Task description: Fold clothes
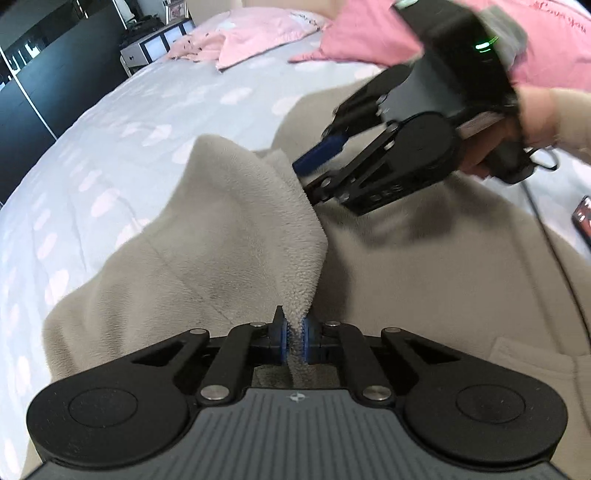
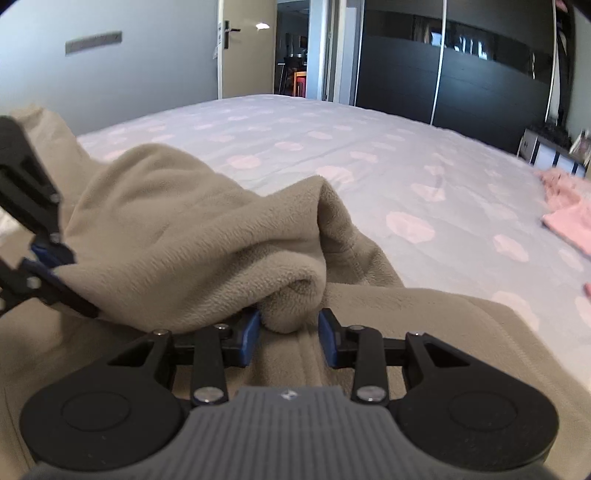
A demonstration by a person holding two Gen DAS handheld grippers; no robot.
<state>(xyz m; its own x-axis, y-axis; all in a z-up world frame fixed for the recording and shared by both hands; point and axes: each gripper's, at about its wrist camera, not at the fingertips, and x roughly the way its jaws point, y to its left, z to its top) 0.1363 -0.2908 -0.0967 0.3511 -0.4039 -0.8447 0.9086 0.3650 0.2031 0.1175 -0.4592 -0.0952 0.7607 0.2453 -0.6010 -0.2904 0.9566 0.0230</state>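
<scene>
A beige fleece garment (image 1: pixel 240 229) lies spread on the bed, with one side lifted into a raised fold (image 2: pixel 184 229). My left gripper (image 1: pixel 295 338) is shut on the fold's fluffy edge, and the fabric is pinched thin between the blue pads. It also shows at the left edge of the right wrist view (image 2: pixel 40 258). My right gripper (image 2: pixel 290 328) grips a thick rolled part of the same fold, its blue pads pressed on either side of the roll. In the left wrist view its fingertips (image 1: pixel 306 177) are tucked into the fold farther along, with a hand (image 1: pixel 535 110) on the handle.
The bed cover (image 1: pixel 110 147) is pale grey with pink spots. Pink clothes (image 1: pixel 258 29) lie at the far end and a darker pink garment (image 1: pixel 369 40) lies beside them. A phone (image 1: pixel 581 218) rests at the right edge. A black wardrobe (image 2: pixel 461 81) stands beyond the bed.
</scene>
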